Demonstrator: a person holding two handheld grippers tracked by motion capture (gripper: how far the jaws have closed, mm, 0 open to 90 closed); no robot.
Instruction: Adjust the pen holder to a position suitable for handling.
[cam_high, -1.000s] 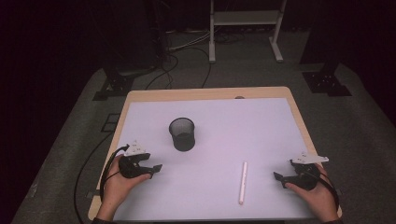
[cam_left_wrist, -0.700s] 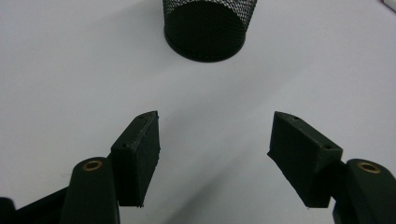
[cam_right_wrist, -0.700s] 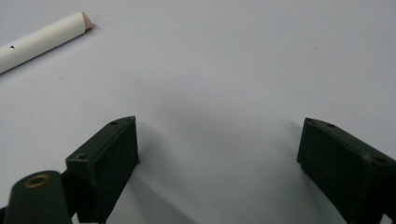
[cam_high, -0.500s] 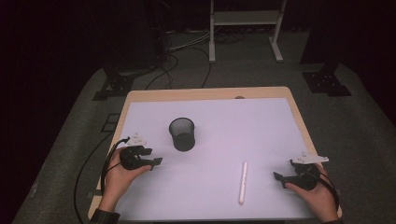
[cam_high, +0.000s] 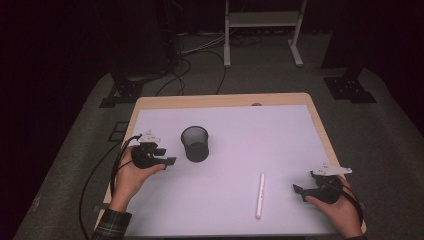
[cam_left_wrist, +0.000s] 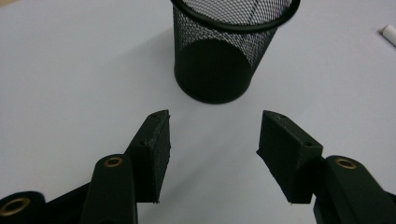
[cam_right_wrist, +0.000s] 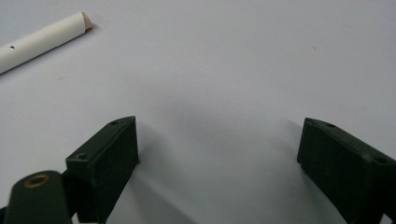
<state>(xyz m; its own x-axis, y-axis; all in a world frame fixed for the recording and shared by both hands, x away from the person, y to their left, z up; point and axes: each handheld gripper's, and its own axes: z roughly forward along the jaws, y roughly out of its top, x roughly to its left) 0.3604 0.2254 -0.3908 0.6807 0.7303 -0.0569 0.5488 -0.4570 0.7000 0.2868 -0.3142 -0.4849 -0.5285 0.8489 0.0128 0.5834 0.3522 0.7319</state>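
White-topped table (cam_high: 300, 140) carries an upright, empty black mesh cup (cam_high: 195, 143) at 10 o'clock and a white pen (cam_high: 260, 195) lying at 5 o'clock; left gripper (cam_high: 167, 161) and right gripper (cam_high: 299, 190), fingers wide and empty, could tip the light cup or roll the pen.

Dark room, grey carpet (cam_high: 85, 150), white rack (cam_high: 262, 20) behind.
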